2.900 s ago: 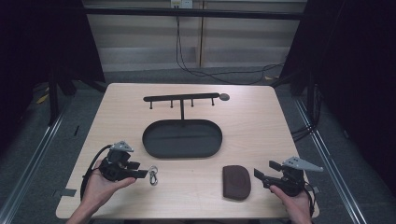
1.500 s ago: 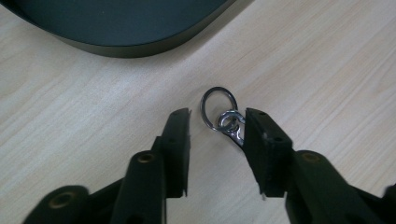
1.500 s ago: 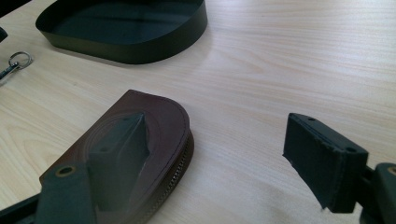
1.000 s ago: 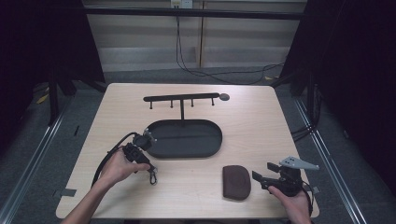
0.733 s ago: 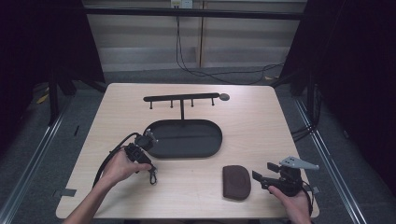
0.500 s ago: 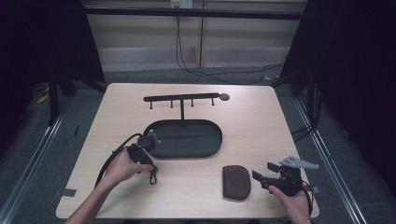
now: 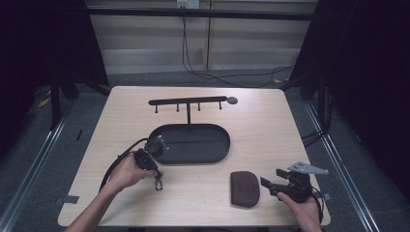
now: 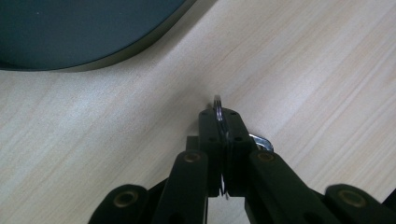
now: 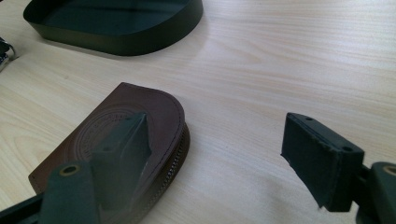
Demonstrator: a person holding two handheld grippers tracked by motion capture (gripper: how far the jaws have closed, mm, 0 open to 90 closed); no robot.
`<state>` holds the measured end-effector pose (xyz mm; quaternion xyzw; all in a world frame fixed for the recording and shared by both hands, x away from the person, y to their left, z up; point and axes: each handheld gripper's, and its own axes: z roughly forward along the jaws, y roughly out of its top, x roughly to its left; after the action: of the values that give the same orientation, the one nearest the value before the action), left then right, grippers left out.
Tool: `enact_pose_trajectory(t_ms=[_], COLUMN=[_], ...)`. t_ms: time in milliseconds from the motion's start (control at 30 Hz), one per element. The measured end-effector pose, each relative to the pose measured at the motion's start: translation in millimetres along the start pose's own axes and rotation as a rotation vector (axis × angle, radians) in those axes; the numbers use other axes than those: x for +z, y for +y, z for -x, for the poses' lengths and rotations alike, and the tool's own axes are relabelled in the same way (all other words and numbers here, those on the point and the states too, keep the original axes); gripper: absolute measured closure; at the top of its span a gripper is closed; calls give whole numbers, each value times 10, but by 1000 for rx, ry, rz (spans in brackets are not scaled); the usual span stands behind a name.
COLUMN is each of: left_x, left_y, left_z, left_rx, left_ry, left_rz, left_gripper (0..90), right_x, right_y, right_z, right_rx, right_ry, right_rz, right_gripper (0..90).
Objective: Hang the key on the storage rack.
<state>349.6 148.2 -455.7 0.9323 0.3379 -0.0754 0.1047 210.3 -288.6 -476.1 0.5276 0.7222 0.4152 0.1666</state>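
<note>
Beside the oval tray [image 7: 212, 157]: left gripper [image 8: 223, 128] clamped on key ring [image 8: 217, 105]; right gripper [image 9: 219, 154] spread wide by brown leather pouch [image 9: 154, 114].

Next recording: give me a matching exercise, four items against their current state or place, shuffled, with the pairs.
Items:
1. left gripper
2. right gripper
3. brown leather zip pouch
4. dark oval tray

States:
a. open
b. flat on the table by the right gripper
c. empty, mid-table below the black hook rack
d. shut on a metal key ring with clip

Pairs: 1-d, 2-a, 3-b, 4-c
</note>
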Motion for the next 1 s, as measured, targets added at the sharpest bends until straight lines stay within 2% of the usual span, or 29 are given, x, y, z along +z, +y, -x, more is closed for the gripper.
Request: enact_pose_trajectory(t_ms=[167,533,633,700,833,933,1000], left_x=[-43,-214,-231,-263,-351,-395,-470], left_y=[-18,-47,-47,-40,-37,-42,-35], left_z=[-15,38,37,26,37,44,54], left_rx=[0,51,43,40,67,63,76], left_ry=[-2,-7,0,-5,-22,-16,-5], left_rz=[0,6,1,15,22,30,28], left_gripper=[890,891,891,891,891,891,891], right_x=[-2,-1,1,6,8,8,10], right_y=[-1,-3,-2,-1,-1,-2,-1], right_z=[6,0,3,-1,2,3,1], right_rx=[0,-2,-1,-3,-3,-3,-4], right_ry=[0,-2,-2,-2,-10,-11,-10], right_rz=[4,-1,-2,-2,-6,-6,-5], right_gripper=[232,231,230,232,231,230,229])
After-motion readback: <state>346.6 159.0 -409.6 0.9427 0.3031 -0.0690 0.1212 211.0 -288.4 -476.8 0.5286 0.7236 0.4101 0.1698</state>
